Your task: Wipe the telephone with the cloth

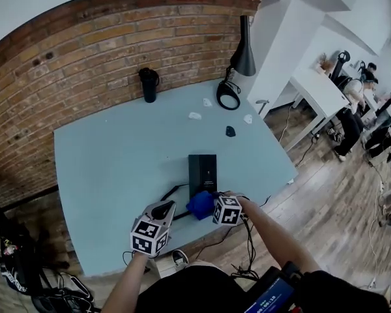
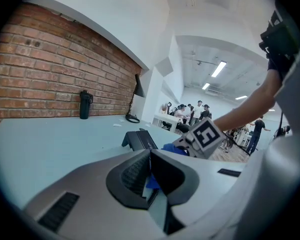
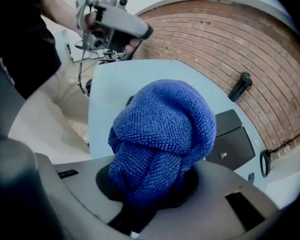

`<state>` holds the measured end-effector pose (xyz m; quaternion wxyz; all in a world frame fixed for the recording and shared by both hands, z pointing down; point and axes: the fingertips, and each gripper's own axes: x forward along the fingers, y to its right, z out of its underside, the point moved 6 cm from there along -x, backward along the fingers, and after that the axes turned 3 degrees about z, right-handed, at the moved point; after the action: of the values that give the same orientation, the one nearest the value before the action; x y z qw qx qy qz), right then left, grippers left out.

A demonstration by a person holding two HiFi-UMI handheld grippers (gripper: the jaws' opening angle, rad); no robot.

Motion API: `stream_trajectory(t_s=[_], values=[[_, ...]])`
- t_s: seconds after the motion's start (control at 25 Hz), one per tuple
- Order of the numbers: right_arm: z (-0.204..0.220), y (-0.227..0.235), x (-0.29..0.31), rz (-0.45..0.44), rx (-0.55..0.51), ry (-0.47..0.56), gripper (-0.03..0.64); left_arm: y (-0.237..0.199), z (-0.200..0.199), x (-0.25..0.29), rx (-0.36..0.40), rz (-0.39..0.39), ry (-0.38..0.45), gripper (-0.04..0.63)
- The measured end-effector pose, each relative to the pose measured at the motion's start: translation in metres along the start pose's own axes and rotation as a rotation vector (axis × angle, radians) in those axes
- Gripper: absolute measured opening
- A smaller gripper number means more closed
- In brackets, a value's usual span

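Observation:
A black telephone (image 1: 202,171) lies flat near the front of the pale blue table (image 1: 111,155). Just in front of it is a bunched blue cloth (image 1: 199,205), with my right gripper (image 1: 210,205) shut on it. In the right gripper view the cloth (image 3: 160,134) fills the jaws and hides them, and the telephone (image 3: 233,139) lies beyond on the right. My left gripper (image 1: 164,208) hovers left of the cloth with its jaws shut and nothing between them. From the left gripper view the telephone (image 2: 139,140) is ahead, with the cloth (image 2: 171,148) to its right.
A black bottle (image 1: 148,83) stands at the back by the brick wall. A black desk lamp (image 1: 241,54) is at the back right. Small white scraps (image 1: 195,116) and a small dark object (image 1: 230,131) lie behind the telephone. A black cable (image 1: 171,192) runs off its left side.

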<state>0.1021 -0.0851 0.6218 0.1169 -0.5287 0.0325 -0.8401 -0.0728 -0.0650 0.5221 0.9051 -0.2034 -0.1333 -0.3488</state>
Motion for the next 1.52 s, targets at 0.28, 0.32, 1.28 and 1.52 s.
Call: stream_trajectory(t_s=[0.28, 0.32, 1.28, 1.52], values=[[-0.015, 0.145, -0.053, 0.688, -0.129, -0.045, 0.107, -0.002, 0.007, -0.005, -0.004, -0.014, -0.015, 0.023], [-0.012, 0.16, -0.054, 0.776, -0.133, -0.09, 0.107, -0.001, 0.008, -0.006, -0.003, -0.014, -0.019, 0.023], [0.026, 0.097, 0.001, 0.705, 0.016, -0.282, 0.075, 0.003, 0.029, -0.002, -0.062, -0.005, -0.043, 0.022], [0.032, 0.072, 0.005, 0.684, 0.022, -0.27, 0.075, 0.009, 0.031, 0.0, -0.07, -0.004, -0.038, 0.023]])
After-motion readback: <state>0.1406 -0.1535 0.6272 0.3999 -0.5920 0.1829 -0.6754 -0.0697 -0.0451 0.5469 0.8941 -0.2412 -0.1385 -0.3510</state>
